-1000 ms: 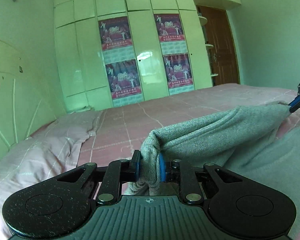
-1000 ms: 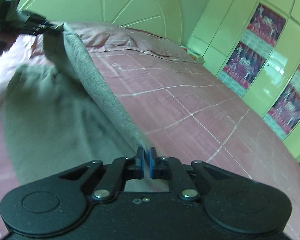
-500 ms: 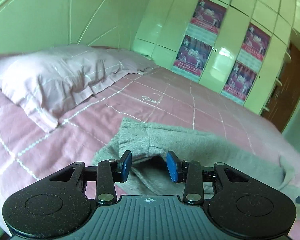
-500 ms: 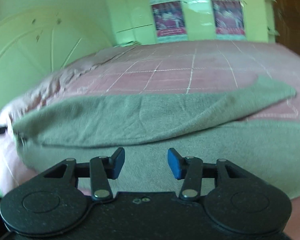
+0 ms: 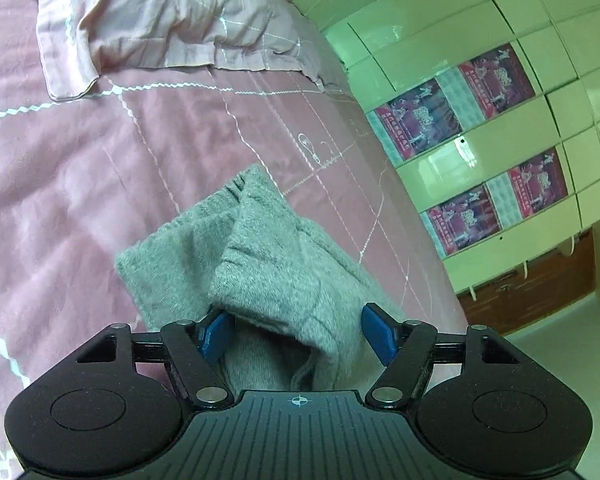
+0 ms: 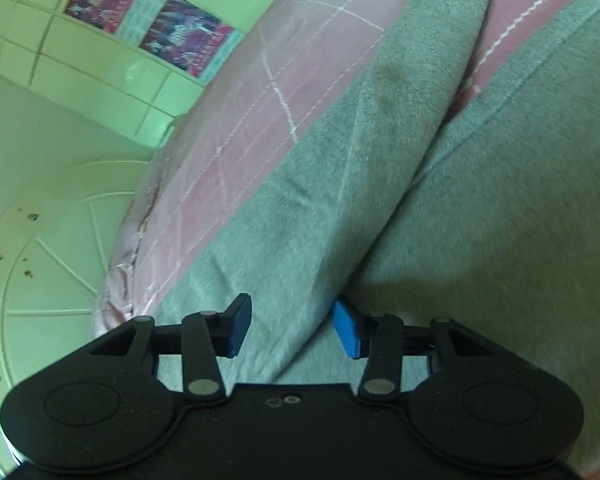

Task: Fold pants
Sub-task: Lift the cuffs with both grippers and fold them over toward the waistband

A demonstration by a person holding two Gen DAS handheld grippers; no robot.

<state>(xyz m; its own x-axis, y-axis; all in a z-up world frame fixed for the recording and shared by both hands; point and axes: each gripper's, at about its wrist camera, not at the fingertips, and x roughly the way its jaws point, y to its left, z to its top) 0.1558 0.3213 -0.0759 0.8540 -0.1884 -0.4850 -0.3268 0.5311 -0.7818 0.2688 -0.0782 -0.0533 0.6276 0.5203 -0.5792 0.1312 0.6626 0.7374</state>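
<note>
Grey fleece pants (image 5: 268, 264) lie on the pink bedspread (image 5: 80, 184). In the left wrist view their folded end, with a gathered band, lies just ahead of my left gripper (image 5: 296, 334), which is open with its blue pads on either side of the raised fold. In the right wrist view the pants (image 6: 500, 220) fill the right side, with one long folded layer (image 6: 332, 200) lying over the flat part. My right gripper (image 6: 292, 330) is open, its pads straddling the near end of that layer.
A pink pillow (image 5: 172, 12) lies at the head of the bed. The green headboard (image 6: 48, 264) and tiled wardrobe doors with posters (image 5: 484, 144) stand beyond the bed. A brown door (image 5: 540, 288) and floor show past the bed's edge.
Both grippers held the pants lifted a second ago. They opened and let the cloth drop onto the bed. Both now sit lower and closer over the folded pants.
</note>
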